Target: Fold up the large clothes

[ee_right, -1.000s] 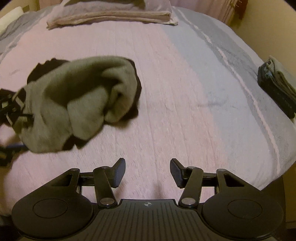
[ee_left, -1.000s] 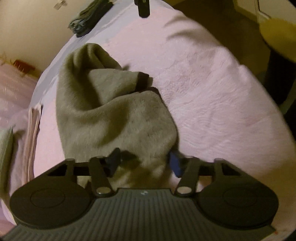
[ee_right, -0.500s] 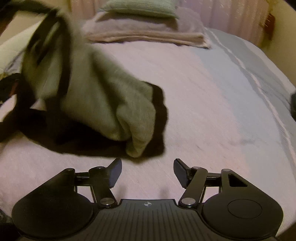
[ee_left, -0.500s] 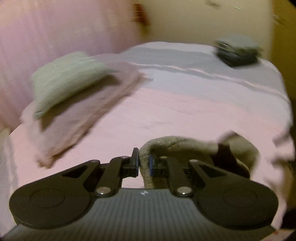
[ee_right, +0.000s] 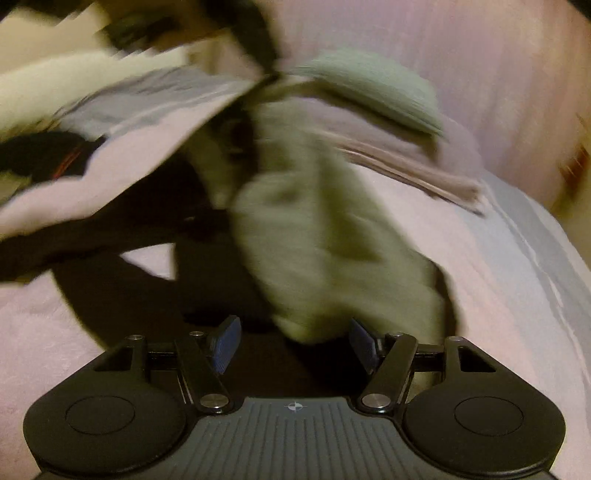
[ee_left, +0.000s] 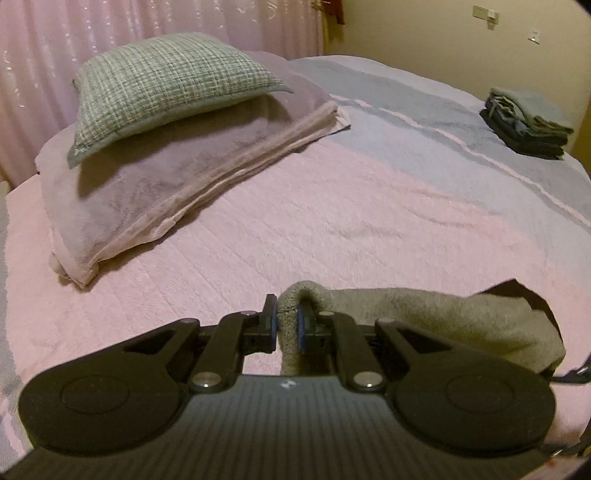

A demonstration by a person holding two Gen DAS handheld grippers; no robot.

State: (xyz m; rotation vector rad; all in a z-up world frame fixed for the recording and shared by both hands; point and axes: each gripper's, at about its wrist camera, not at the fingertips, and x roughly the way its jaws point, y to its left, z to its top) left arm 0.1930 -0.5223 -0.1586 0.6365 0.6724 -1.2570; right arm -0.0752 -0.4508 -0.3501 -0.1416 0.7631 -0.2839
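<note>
A grey-beige fleece garment [ee_left: 443,317] with dark trim is clenched at a folded edge between the blue pads of the left gripper [ee_left: 287,326], whose jaws are drawn almost together on the cloth. From the pinch the garment is draped to the right, past the gripper's right finger, above the pink bedspread [ee_left: 332,229]. A dark cuff or hem is seen at its far right corner.

In the right wrist view, much blurred, the same garment [ee_right: 317,229] is seen hanging in a long fold, its lower end lying between the widely parted blue pads [ee_right: 226,341] of the right gripper [ee_right: 295,341]. The jaws of this gripper have just been opening; they stand released, and the pads are not pressed on the cloth. Whether the cloth is brushed by either pad cannot be told through the blur. Dark fabric of the garment is trailed to the left over the bedspread.

Farther off on the bed, at the left in the left wrist view, a checked grey-green pillow [ee_left: 166,85] is laid on a folded mauve blanket [ee_left: 177,177]. At the far right a small stack of folded dark clothes [ee_left: 528,125] is set on the grey-striped part of the spread. A pink curtain [ee_left: 147,22] is hung behind the pillow
</note>
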